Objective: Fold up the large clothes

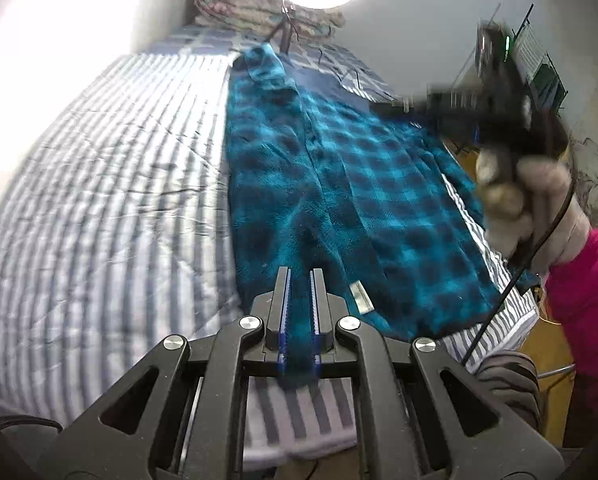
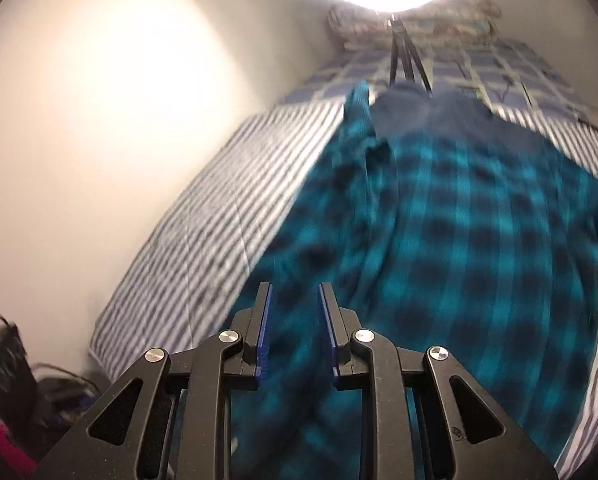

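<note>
while raised, right hand (image 1: 539, 200) blurred

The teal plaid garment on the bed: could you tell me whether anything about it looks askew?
Yes: the teal plaid garment lies lopsided, crowding the bed's right side, its right edge slipping over the mattress edge.

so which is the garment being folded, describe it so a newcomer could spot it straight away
Start at the bed with the grey and white striped cover. Along its right-hand side lies a long fleece garment, stretching toward the checked bedding at the far end. Its teal and black check marks it out from the pale stripes around it.
</note>
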A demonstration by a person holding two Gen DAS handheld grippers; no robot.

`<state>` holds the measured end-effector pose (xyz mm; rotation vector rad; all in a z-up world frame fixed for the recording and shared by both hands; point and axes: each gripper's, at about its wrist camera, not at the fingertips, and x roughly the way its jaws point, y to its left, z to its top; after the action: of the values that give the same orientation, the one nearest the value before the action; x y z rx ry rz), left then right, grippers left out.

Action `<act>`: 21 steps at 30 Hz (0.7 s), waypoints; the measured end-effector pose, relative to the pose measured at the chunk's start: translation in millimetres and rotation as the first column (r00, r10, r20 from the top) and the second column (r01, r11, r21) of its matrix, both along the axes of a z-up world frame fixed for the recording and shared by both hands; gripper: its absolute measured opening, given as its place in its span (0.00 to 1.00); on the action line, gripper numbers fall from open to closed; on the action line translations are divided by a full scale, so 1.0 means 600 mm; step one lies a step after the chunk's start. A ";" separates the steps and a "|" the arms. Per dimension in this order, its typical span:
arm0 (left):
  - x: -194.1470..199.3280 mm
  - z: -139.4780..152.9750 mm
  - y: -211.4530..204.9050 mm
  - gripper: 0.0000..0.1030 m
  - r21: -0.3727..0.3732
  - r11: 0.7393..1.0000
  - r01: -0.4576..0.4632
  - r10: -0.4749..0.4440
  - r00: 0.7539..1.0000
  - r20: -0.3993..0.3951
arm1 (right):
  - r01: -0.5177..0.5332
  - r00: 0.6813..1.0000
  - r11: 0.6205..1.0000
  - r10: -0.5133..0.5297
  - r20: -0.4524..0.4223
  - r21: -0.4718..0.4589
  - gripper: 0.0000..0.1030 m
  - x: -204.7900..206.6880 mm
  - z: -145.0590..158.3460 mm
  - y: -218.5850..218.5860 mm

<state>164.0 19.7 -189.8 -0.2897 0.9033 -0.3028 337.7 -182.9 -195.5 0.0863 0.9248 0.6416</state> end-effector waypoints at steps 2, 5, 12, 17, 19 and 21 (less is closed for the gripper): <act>0.018 -0.041 -0.017 0.05 -0.057 0.998 0.040 -0.044 0.997 -0.064 | -0.013 1.000 1.000 0.013 0.022 -0.016 0.21 0.026 0.006 0.010; 0.009 -0.107 -0.067 0.05 -0.063 0.983 0.171 -0.179 0.968 -0.173 | -0.027 0.999 0.999 0.028 0.031 -0.040 0.21 0.066 0.009 0.038; -0.009 -0.054 -0.052 0.05 -0.044 0.991 0.126 -0.129 0.990 -0.057 | -0.038 0.999 0.999 0.038 -0.005 -0.006 0.21 0.202 -0.034 0.098; 0.012 -0.032 -0.033 0.05 -0.001 0.999 0.036 -0.036 0.999 0.009 | -0.017 1.000 1.000 0.017 -0.007 -0.006 0.21 0.290 -0.079 0.145; 0.030 -0.049 -0.030 0.05 -0.026 0.999 0.034 -0.035 0.999 -0.037 | -0.014 1.000 1.000 0.014 0.004 -0.018 0.21 0.318 -0.092 0.160; 0.041 -0.066 -0.035 0.05 -0.052 0.998 0.032 -0.036 0.996 -0.080 | -0.003 1.000 0.999 0.004 0.020 -0.042 0.21 0.342 -0.104 0.168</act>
<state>188.6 -1.0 -229.5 -0.3355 0.9818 -0.3478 543.2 -82.0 -257.6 0.0410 0.9192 0.6251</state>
